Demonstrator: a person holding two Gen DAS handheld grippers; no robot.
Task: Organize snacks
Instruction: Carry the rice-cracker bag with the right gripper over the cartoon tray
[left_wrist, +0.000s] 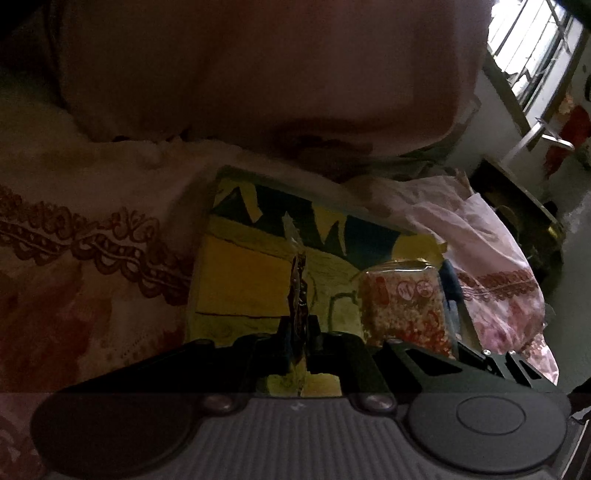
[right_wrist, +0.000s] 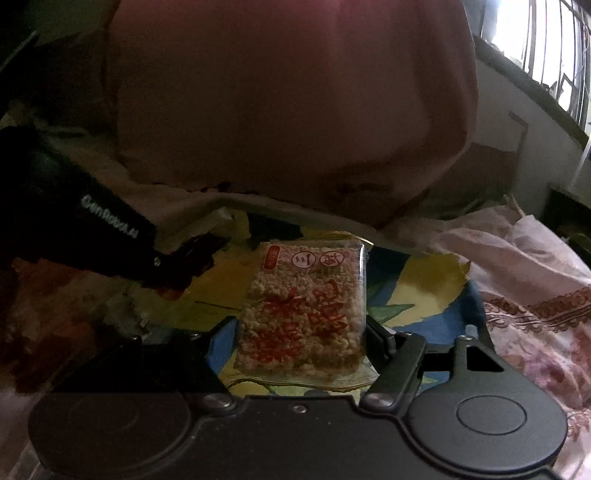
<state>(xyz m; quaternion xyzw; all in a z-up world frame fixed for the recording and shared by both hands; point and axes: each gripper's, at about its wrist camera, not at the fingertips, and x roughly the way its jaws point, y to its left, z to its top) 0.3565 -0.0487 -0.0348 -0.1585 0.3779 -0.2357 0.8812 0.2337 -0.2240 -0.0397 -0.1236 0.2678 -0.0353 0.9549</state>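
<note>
Home bedroom: embroidered floral bedsheet (left_wrist: 110, 236), large pillow (right_wrist: 288, 110), barred window (right_wrist: 554, 44) above a plain wall.

Bed covered by pale pink floral sheet (left_wrist: 491, 258) with a darker embroidered scroll border (left_wrist: 110, 247). On the sheet lies a flat board or tray printed in yellow and blue (left_wrist: 236, 280), its far edge close to a large pinkish cushion or pillow (left_wrist: 258, 74) that fills the upper half of both views. Barred window (right_wrist: 554, 48), brightly lit, at upper right above a pale wall and ledge. Dark wooden furniture (left_wrist: 517, 192) beyond the bed's right edge; detail too dim to read.
</note>
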